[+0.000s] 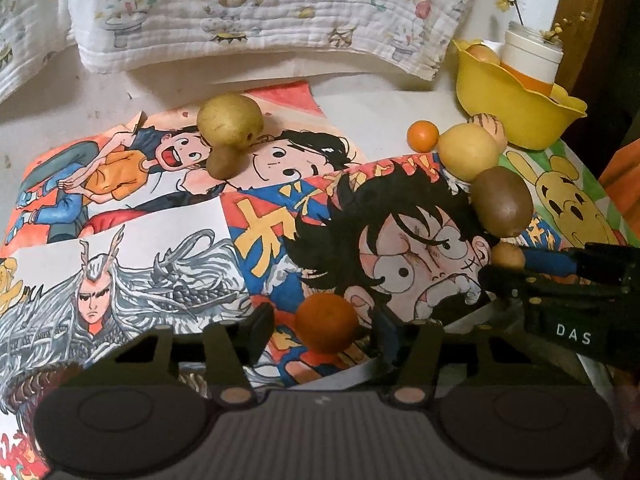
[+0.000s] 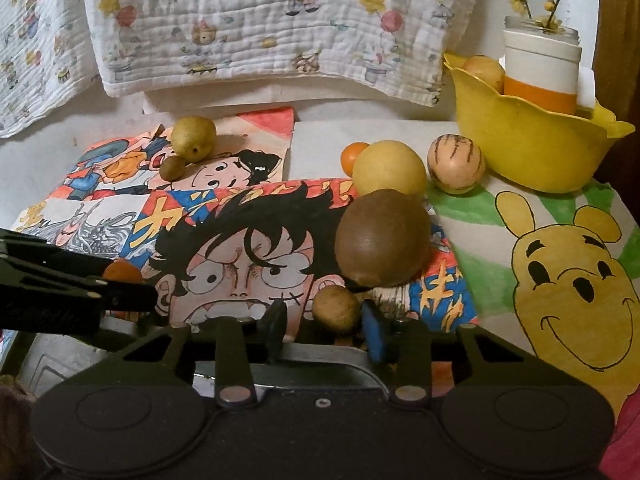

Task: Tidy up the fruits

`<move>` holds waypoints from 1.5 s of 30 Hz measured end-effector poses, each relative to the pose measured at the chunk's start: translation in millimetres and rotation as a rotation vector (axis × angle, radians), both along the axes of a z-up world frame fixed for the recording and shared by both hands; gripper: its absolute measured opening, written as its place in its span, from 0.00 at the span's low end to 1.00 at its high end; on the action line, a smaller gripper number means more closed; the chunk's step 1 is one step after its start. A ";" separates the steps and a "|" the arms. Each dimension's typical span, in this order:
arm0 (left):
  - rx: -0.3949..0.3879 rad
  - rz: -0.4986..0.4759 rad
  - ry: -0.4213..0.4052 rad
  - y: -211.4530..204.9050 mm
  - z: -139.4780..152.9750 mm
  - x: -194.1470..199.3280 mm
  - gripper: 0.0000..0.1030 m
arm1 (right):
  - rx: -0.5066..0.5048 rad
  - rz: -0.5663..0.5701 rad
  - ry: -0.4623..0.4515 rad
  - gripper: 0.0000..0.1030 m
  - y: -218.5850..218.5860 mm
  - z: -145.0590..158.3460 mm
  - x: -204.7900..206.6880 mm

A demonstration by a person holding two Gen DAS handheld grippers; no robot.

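Note:
My left gripper (image 1: 320,330) is open around a small orange fruit (image 1: 326,322) that lies on the cartoon drawings; whether the pads touch it I cannot tell. My right gripper (image 2: 326,322) is open around a small brown round fruit (image 2: 335,307). Just beyond it lies a large brown kiwi (image 2: 382,238), then a yellow round fruit (image 2: 389,169), a small orange (image 2: 352,156) and a striped pale fruit (image 2: 456,164). A green-yellow pear (image 2: 193,137) and a small kiwi (image 2: 173,167) lie far left. A yellow bowl (image 2: 532,148) at the back right holds one fruit (image 2: 484,70).
A white and orange jar (image 2: 542,68) with twigs stands at the bowl. A printed quilt (image 2: 260,32) hangs along the back. Drawings, including a yellow bear (image 2: 572,284), cover the table. The left gripper's body (image 2: 60,284) reaches in from the left.

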State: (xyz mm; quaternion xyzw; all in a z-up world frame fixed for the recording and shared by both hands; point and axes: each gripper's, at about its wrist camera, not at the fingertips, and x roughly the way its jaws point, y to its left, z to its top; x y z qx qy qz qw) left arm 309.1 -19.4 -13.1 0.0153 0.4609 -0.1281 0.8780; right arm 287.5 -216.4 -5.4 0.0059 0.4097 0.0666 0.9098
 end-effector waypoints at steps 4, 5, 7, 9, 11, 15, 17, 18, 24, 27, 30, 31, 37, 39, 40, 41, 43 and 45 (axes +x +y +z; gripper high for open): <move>0.006 0.001 -0.001 -0.4 0.0 0.6 0.47 | 0.000 0.002 -0.002 0.37 2.2 -0.1 -0.1; 0.006 0.002 -0.001 -0.1 0.1 0.7 0.45 | -0.002 0.003 -0.002 0.36 2.7 -0.2 0.1; 0.004 0.004 -0.002 0.0 0.1 1.5 0.43 | -0.002 0.001 -0.002 0.33 3.2 -0.3 0.4; 0.006 0.000 -0.003 -0.8 0.1 1.5 0.40 | -0.001 0.004 -0.001 0.29 3.1 -0.7 0.8; 0.007 -0.008 -0.006 -1.8 0.3 1.5 0.37 | 0.000 0.006 -0.001 0.28 4.0 -0.6 0.6; 0.013 -0.016 -0.010 -3.3 0.7 1.0 0.35 | -0.003 0.015 -0.005 0.27 5.1 -0.4 1.5; 0.013 -0.016 -0.011 -3.2 0.8 0.6 0.35 | -0.002 0.019 -0.008 0.27 4.7 -0.2 2.1; 0.012 -0.015 -0.011 -2.8 0.9 0.2 0.34 | 0.001 0.021 -0.009 0.27 4.6 -0.3 2.1; -0.018 0.002 -0.002 4.5 4.6 -3.4 0.34 | 0.051 0.047 -0.020 0.27 3.6 0.6 -2.8; -0.027 0.004 -0.009 6.7 9.0 -7.2 0.34 | 0.066 0.076 -0.028 0.27 7.8 3.0 -8.4; -0.038 0.002 -0.015 8.8 14.6 -13.1 0.34 | 0.082 0.116 -0.042 0.27 13.5 7.9 -16.4; -0.042 0.001 -0.017 9.3 16.3 -15.1 0.34 | 0.087 0.129 -0.045 0.27 15.4 9.7 -18.7; -0.064 0.011 -0.017 20.5 24.9 -30.4 0.34 | 0.110 0.217 -0.050 0.27 32.1 18.1 -35.9; -0.076 0.019 -0.012 26.1 26.5 -35.4 0.34 | 0.121 0.245 -0.044 0.27 38.0 19.6 -41.7; -0.080 0.023 -0.011 28.6 27.2 -38.2 0.34 | 0.127 0.257 -0.040 0.27 40.5 20.2 -44.1; -0.081 0.026 -0.010 31.2 27.7 -41.2 0.34 | 0.133 0.269 -0.036 0.27 43.0 20.5 -46.5; -0.082 0.032 -0.008 35.4 28.3 -47.2 0.34 | 0.140 0.295 -0.029 0.27 49.1 21.0 -51.3; -0.084 0.039 -0.006 39.9 28.5 -53.6 0.34 | 0.140 0.319 -0.024 0.27 54.0 20.8 -55.4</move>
